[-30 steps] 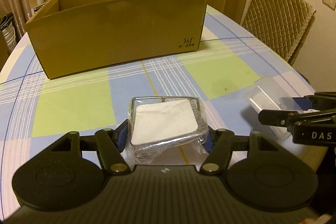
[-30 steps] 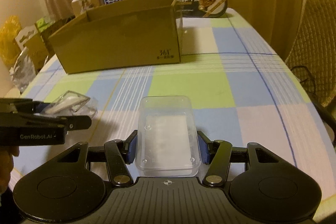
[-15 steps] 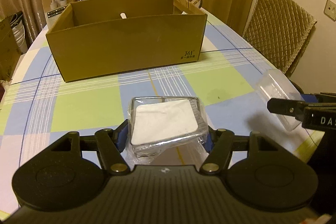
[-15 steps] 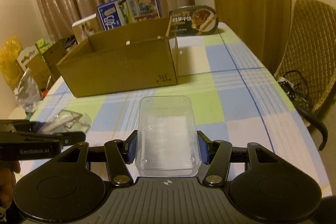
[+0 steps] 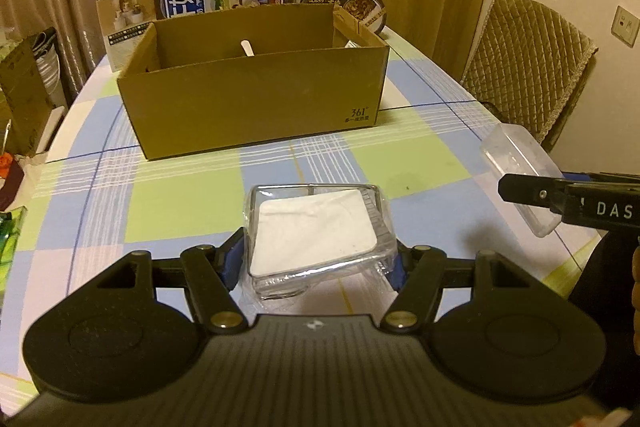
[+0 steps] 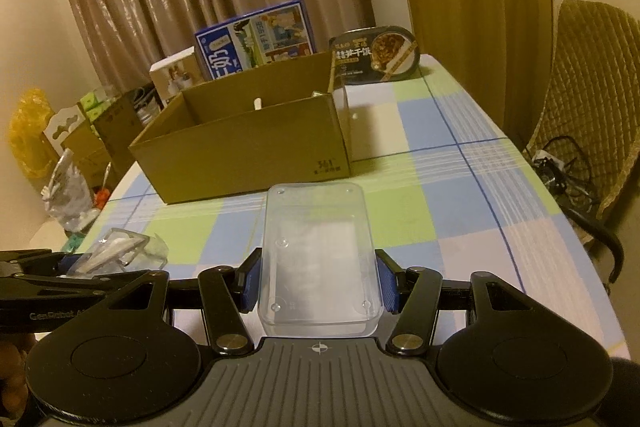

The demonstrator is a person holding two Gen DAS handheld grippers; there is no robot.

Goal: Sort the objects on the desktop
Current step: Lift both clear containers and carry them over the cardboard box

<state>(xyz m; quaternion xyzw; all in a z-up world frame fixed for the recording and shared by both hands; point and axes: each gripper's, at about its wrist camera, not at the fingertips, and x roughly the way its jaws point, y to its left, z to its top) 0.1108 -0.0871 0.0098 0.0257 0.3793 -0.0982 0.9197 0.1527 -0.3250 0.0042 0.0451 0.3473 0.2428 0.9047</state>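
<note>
We hold two clear things above the checked table (image 5: 168, 211): our left gripper (image 5: 318, 259) clamps a wrapped glass dish (image 5: 316, 231), our right gripper (image 6: 319, 283) a plastic box (image 6: 318, 251). One open cardboard box (image 5: 256, 107) stands ahead, bare cloth between. Since a second ago, both have risen higher.
</note>
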